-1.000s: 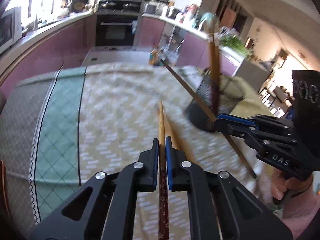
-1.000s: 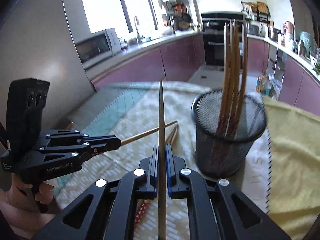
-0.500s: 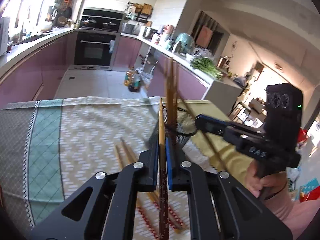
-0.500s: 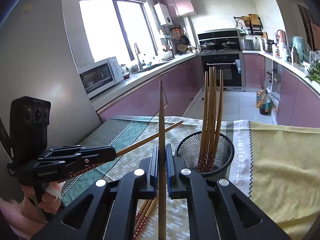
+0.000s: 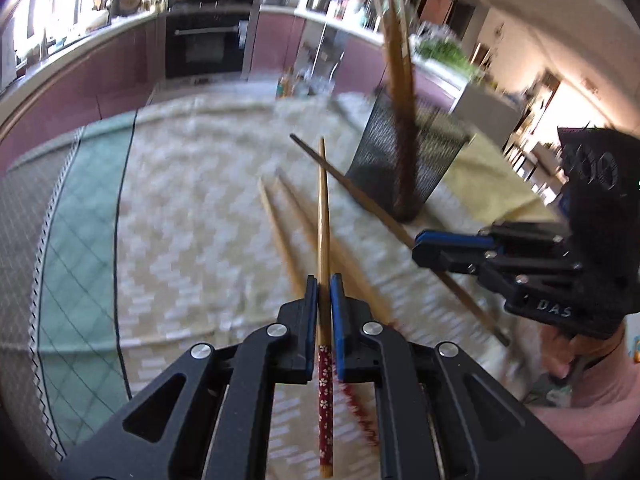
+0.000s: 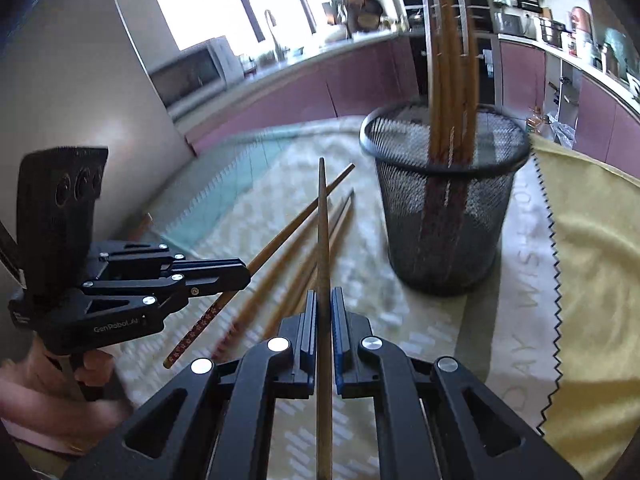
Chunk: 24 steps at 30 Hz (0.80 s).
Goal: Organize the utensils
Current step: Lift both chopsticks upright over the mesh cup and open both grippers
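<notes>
**Wooden chopsticks in both fingers, mesh cup next**

Wooden chopsticks are what we carry in each hand, and the black wire-mesh cup (image 6: 442, 204) is our landmark. It stands upright on the patterned cloth over the counter (image 5: 192, 208) and already holds a cluster of bamboo chopsticks (image 6: 450, 80) standing tip-up.

To do this step well, we judge that each stick should be lifted above the cup's rim, tipped toward vertical with the decorated end down, and let go only once that end is inside the rim. One hand should go at a time, so the two sticks, which now cross in front of the cup, do not foul each other or knock the cup over.

The left gripper (image 5: 324, 292) has its fingers closed tight on a chopstick with a red flowered handle (image 5: 324, 240), pointing forward to the left of the cup. The right gripper (image 6: 325, 304) is likewise clamped on a plain darker wooden chopstick (image 6: 323, 232), its tip near the cup's left side. Two more loose chopsticks (image 5: 280, 232) lie on the cloth beside the cup, waiting.
</notes>
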{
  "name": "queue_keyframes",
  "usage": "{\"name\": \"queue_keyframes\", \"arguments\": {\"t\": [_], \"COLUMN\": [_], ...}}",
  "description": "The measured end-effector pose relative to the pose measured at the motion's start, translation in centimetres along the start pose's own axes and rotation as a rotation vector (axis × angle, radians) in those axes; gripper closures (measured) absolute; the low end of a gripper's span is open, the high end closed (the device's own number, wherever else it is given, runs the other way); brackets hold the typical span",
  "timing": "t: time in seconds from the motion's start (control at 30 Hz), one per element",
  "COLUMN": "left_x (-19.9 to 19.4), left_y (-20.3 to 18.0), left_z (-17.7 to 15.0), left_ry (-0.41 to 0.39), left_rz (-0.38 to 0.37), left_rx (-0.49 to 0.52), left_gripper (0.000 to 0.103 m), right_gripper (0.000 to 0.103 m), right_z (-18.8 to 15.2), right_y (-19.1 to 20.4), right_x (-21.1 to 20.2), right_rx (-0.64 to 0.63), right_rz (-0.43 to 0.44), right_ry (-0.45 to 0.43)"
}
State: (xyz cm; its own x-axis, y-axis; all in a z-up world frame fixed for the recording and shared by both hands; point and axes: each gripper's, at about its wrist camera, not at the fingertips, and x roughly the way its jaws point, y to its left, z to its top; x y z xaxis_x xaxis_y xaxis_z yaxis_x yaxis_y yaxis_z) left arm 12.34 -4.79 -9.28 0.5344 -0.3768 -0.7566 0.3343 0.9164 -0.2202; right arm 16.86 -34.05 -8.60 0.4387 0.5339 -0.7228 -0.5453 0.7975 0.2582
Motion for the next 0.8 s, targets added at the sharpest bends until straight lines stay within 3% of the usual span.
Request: {"name": "queue_keyframes", "arguments": {"t": [0.13,0.27,0.37,0.43,0.57,0.8], "left_x": [1.3,2.2,3.1,3.3,1.7,-4.1], "left_y": [0.3,0.2,0.3,0.3,0.3,0.1], "left_z": [-0.3,0.4,1.1,1.5,2.1,5.0], "left_ry": [0.034,0.05,0.059,0.06,0.026,-0.146], "left_rz": [0.02,0.046,0.062,0.082,0.033,-0.114], "left_rx": [0.015,0.036,0.051,0.051,0.03,-0.013], "left_gripper": [0.094,0.084,0.085,0.092,0.096,0.096], "right_gripper": [0.095,0.093,0.094,0.097,0.097,0.097], "right_z": [0.3,0.7,1.2,1.4,2.2,4.9], "right_y": [0.6,0.7,0.3,0.4,0.7,0.5], "right_x": [1.5,3.2,4.1,3.8,1.1,-6.1], "right_rx": [-0.044,-0.05,-0.048,-0.049,-0.057,-0.052], "right_rz": [-0.047,-0.075,-0.073,-0.07,-0.04,-0.047], "right_ry": [0.046,0.073,0.073,0.066,-0.009,-0.235]}}
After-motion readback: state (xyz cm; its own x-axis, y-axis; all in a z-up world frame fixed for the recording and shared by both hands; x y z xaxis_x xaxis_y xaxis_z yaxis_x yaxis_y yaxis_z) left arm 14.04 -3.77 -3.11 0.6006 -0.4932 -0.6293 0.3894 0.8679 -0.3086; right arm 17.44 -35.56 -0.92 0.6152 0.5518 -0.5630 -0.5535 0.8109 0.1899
